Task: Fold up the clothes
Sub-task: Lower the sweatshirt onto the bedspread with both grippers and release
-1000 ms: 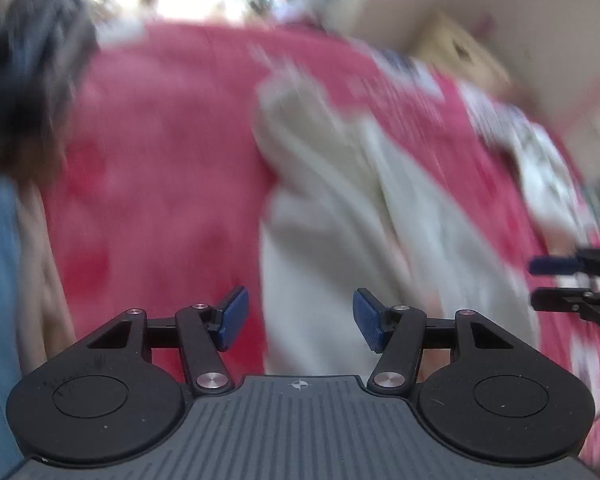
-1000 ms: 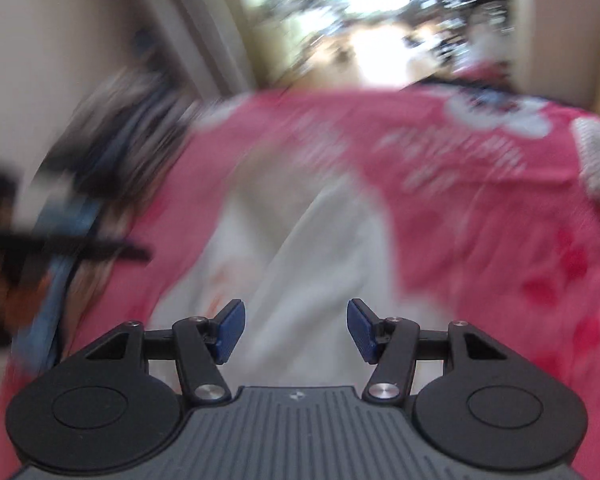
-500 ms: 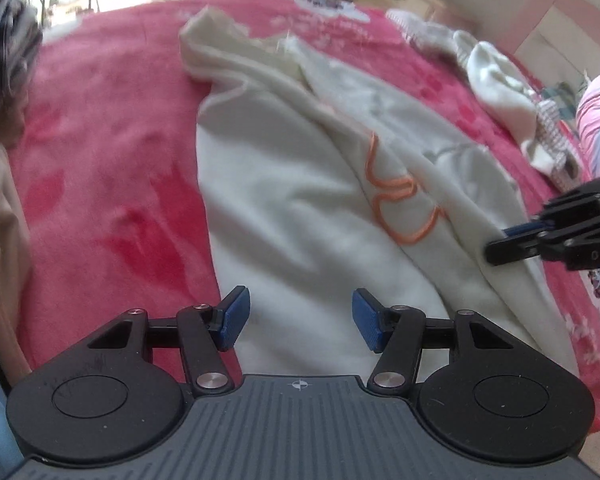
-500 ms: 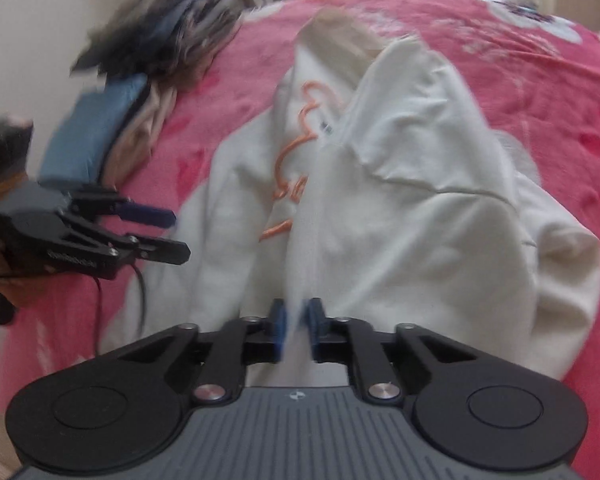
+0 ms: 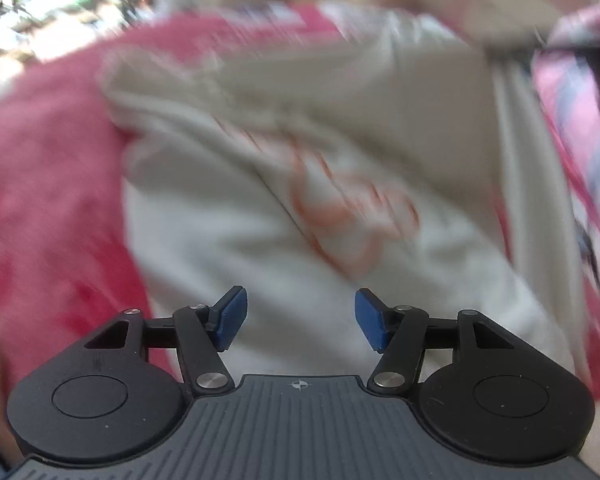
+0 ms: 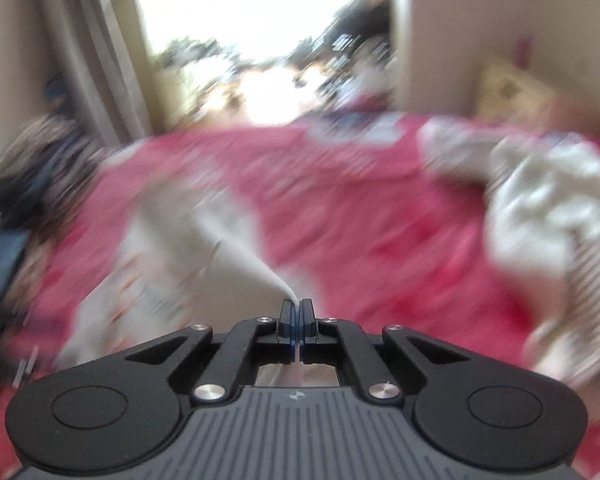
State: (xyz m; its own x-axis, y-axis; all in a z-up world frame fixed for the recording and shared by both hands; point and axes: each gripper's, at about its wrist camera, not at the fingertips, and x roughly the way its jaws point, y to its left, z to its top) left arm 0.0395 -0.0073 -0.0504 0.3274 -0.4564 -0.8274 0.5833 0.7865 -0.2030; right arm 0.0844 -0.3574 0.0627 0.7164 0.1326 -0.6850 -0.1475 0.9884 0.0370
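Observation:
A cream sweatshirt with an orange print lies on the red blanket, blurred by motion. My left gripper hovers over its near part, jaws opening, and no cloth is pinched between the blue pads. In the right wrist view my right gripper is shut on an edge of the sweatshirt. From the pads the cloth runs taut, away and down to the left, onto the blanket.
A dark pile of clothes and a blue folded garment sit at the bed's left edge. White and striped garments lie at the right. A pale nightstand stands behind them. Pink patterned cloth shows at far right.
My right gripper has closed on the sweatshirt's edge and lifted it, its view swinging up toward the window. My left gripper has shifted over the sweatshirt and rolled, staying open.

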